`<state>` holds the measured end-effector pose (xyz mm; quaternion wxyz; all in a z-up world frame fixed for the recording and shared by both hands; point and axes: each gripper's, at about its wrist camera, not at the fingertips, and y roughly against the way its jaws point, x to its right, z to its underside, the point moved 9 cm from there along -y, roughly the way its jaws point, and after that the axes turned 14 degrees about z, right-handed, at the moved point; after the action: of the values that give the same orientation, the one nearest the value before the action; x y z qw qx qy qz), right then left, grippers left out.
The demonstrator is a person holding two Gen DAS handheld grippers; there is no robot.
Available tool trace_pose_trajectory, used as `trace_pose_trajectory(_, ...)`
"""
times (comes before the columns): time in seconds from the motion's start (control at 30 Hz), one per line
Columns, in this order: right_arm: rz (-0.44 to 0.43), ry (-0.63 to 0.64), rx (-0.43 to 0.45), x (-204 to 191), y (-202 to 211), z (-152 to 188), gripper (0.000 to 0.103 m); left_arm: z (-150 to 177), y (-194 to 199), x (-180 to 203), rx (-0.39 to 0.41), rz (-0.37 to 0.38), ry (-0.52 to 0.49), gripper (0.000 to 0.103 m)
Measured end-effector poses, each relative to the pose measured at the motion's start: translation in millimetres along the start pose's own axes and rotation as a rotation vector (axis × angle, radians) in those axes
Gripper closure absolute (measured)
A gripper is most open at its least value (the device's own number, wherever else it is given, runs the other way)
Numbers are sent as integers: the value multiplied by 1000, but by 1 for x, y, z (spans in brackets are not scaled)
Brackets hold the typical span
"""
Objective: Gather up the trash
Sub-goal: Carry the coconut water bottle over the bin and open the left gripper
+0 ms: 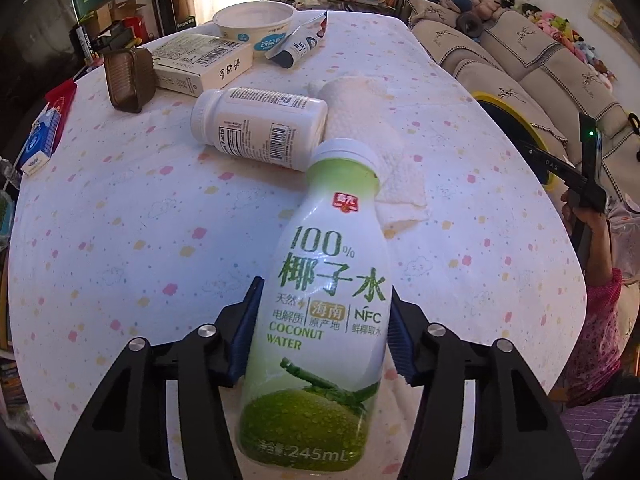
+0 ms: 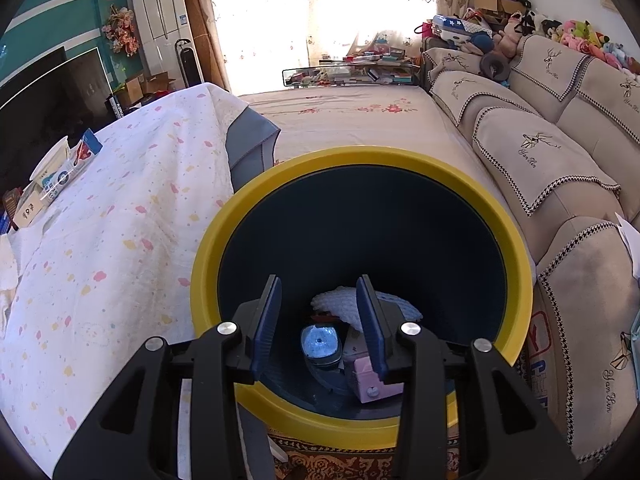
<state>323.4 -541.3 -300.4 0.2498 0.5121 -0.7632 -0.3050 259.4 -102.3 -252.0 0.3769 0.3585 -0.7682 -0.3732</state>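
Beige sofa (image 2: pixel 540 152), plush toys (image 2: pixel 580 36), television (image 2: pixel 52 88)

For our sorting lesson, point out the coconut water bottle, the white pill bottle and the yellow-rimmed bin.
coconut water bottle (image 1: pixel 320 320): left wrist view, on its printed label.
white pill bottle (image 1: pixel 264 126): left wrist view, on its side label.
yellow-rimmed bin (image 2: pixel 360 158): right wrist view, on the far rim.

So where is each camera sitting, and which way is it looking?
Left wrist: rides the left tool, looking down at the green-and-white plastic coconut water bottle between its pads on the pastel-spotted tablecloth; its black arms show.
Right wrist: rides the right tool, looking into the round yellow-rimmed dark bin; its open blue pads show, holding nothing.
Shared: tablecloth, bin rim, beige sofa.
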Motion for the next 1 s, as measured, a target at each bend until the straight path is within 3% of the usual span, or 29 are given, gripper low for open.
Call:
trace_pose_trajectory(0.1, -13, -8, 10, -1, 7, 1, 66, 4, 6, 9, 4, -25, -7, 50)
trace_pose_trajectory(0.3, -41, -44, 79, 8, 38, -6, 66, 8, 35, 56, 51, 7, -72, 52)
trace_pose_trajectory(0.53, -56, -97, 176, 31, 84, -15, 66, -25, 52, 114, 117, 38, -189, 52)
trace_pose_trajectory(0.73, 3, -137, 242, 67, 120, -14, 66, -82, 21, 166, 138, 89, -275, 52)
trace_pose_trajectory(1.0, 76, -182, 255, 115, 137, 2, 65, -149, -74, 236, 95, 155, -338, 52)
